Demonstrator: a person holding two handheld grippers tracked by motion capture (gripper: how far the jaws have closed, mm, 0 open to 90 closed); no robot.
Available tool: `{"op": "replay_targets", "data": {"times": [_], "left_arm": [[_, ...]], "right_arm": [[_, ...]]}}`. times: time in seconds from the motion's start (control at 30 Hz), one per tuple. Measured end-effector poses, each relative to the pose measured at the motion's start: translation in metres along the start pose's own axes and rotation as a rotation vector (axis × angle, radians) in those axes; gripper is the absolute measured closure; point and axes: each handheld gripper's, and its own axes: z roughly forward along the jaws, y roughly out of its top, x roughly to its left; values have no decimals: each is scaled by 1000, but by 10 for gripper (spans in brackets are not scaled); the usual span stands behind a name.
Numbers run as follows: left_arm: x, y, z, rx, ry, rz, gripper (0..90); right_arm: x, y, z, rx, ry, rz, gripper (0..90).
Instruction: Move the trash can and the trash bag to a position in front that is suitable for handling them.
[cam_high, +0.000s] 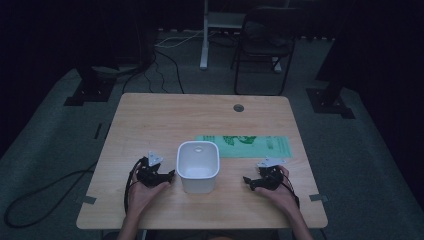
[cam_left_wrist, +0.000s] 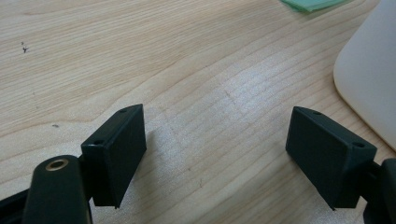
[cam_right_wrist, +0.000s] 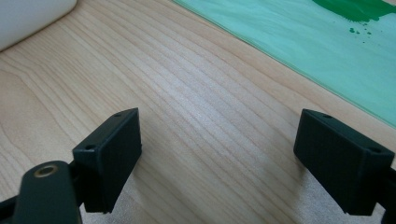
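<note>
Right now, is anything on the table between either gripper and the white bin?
Nothing visible. The left gripper and right gripper flank the bin, with bare table between. The green bag lies flat behind it.

On the wooden table (cam_high: 150, 120), a white bin (cam_high: 198, 166) stands between the left gripper (cam_high: 172, 176) and right gripper (cam_high: 246, 180), a green sheet (cam_high: 250, 146) behind it.

A dim lab or studio: dark curtains, grey carpet, cables (cam_high: 165, 65) on the floor, a folding chair (cam_high: 262, 47) beyond the wooden table's (cam_high: 150, 115) far edge.
</note>
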Motion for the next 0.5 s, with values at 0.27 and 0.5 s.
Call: {"op": "replay_targets", "data": {"times": [0.27,0.5], "left_arm": [[0,0,0,0,-2,1,207],[0,0,0,1,-2,2,207]], "right_arm": [[0,0,0,0,-1,0,145],[0,0,0,5,-2,-1,148]]}}
